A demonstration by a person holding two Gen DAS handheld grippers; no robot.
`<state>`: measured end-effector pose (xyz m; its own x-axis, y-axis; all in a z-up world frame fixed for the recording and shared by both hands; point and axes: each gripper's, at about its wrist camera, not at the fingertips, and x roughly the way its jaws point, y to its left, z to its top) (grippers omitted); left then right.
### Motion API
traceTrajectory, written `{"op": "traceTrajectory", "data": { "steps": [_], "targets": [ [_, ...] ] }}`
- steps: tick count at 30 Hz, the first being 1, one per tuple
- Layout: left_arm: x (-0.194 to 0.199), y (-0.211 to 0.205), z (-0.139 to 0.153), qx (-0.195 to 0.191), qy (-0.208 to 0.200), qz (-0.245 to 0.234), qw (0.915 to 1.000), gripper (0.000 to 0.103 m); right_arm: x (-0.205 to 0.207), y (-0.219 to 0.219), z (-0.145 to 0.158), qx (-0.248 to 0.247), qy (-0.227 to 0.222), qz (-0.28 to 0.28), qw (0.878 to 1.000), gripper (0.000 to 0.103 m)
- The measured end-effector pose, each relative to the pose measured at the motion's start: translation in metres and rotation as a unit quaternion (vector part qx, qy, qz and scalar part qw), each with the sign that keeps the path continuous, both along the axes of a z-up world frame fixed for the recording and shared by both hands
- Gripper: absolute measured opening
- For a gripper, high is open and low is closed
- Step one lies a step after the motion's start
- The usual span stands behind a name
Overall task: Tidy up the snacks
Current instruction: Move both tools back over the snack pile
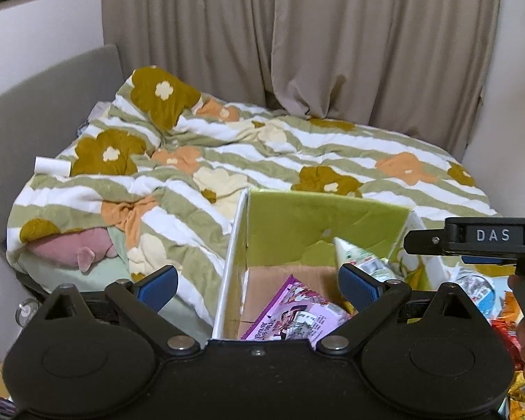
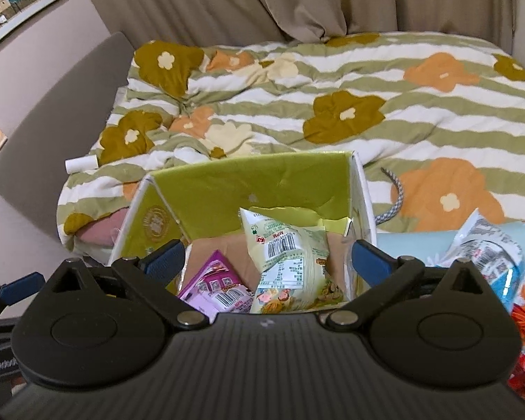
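Risks first. Bed (image 2: 332, 80) with rumpled floral duvet behind everything — soft, uneven ground; likely to let the box tip or slide if nudged hard. Green-lined cardboard box (image 2: 248, 178) open at top, far wall upright, lining torn along the lower edge; a packet dropped carelessly could catch on the torn flap or land on the rim and spill onto the bed. Pale green snack packet (image 2: 290, 262) propped on end inside, leaning — could topple over the purple snack packet (image 2: 213, 287) lying flat on the box floor beside it, leaving less flat room for the rest. Loose pile of snacks (image 2: 507, 266) outside the box on the right, blue-white and red-orange wrappers overlapping; slick film, apt to slip from a shallow pinch.

Positions. Right hand-held gripper (image 2: 267, 257) spread wide, holding nothing, hovering over the near edge of the box — green packet directly between and just beyond its fingers, purple packet low to the left. Left hand-held gripper (image 1: 259, 281) likewise spread wide and empty, straddling the left wall of the box, purple packet just ahead. Remaining pile well to the right of both.
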<state>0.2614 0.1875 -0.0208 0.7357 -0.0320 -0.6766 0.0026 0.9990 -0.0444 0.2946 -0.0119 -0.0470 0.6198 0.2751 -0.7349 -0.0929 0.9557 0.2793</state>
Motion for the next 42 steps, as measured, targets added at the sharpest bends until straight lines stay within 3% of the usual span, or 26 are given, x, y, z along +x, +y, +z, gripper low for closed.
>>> {"op": "traceTrajectory", "data": {
  "steps": [12,22,33,42],
  "targets": [
    [-0.041,-0.036,0.025,-0.008,-0.029,-0.074,0.9968,0.1,-0.086,-0.04,0.042,-0.019,-0.035,-0.061,0.997,0.103],
    [-0.091,-0.111,0.023,-0.031,-0.02,-0.142,0.9891,0.1,-0.168,-0.121,0.049,-0.037,-0.053,-0.119,0.991,0.103],
    [-0.144,-0.235,-0.006,-0.045,0.019,-0.178,0.9828,0.1,-0.24,-0.25,0.024,-0.064,-0.044,-0.15,0.986,0.103],
    [-0.161,-0.314,-0.065,-0.074,0.096,-0.186,0.9751,0.1,-0.267,-0.338,-0.022,-0.063,-0.015,-0.164,0.984,0.103]
  ]
}}
